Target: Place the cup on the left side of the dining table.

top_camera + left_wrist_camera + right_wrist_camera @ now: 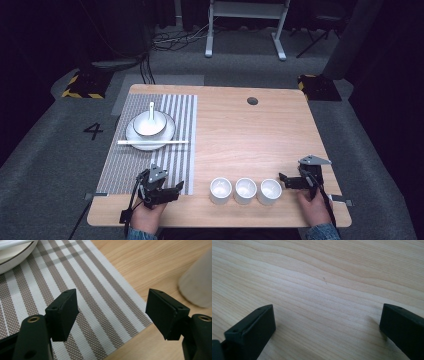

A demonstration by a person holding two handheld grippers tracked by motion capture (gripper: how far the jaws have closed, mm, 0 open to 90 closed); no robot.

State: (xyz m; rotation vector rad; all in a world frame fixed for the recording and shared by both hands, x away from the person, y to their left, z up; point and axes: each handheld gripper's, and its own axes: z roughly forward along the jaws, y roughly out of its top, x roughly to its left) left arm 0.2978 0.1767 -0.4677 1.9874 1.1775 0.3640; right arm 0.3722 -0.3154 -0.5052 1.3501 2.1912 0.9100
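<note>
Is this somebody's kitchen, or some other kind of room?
Probably not a kitchen; it looks like a lab or studio for recording. The wooden table stands on grey carpet with a number 4 marked on it, yellow-and-black striped blocks at the corners, and cables trailing behind.

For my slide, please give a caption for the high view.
Two open grippers flank three white cups; bowl on striped placemat.

Three cups [245, 190] block the near edge; the table [250, 135] beyond seems open
</note>
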